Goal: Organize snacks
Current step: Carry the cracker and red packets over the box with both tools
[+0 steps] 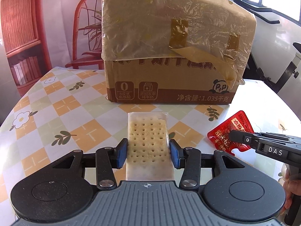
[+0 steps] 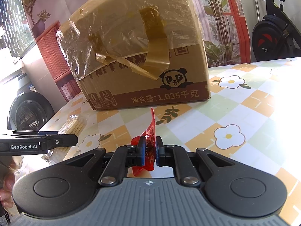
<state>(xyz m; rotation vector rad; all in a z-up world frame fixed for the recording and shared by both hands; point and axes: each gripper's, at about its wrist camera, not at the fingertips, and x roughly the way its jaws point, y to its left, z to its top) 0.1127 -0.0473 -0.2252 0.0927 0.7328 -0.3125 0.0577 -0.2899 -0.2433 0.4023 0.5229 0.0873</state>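
Observation:
My left gripper [image 1: 148,153] is shut on a clear-wrapped cracker pack [image 1: 147,141], held flat above the table and pointing at the cardboard box [image 1: 169,56]. My right gripper [image 2: 150,150] is shut on a red snack packet [image 2: 151,131], held on edge. In the left wrist view the red packet [image 1: 229,130] and the right gripper's fingers [image 1: 242,138] show at the right. In the right wrist view the cracker pack [image 2: 73,126] and the left gripper's finger [image 2: 56,141] show at the left. The box [image 2: 141,56] stands just ahead, covered with plastic film and brown tape.
The table [image 1: 65,113] has a checked orange, green and white flower cloth. A red chair [image 1: 84,28] and red shelf [image 1: 20,28] stand behind it. An exercise bike [image 2: 272,33] is at the far right in the right wrist view.

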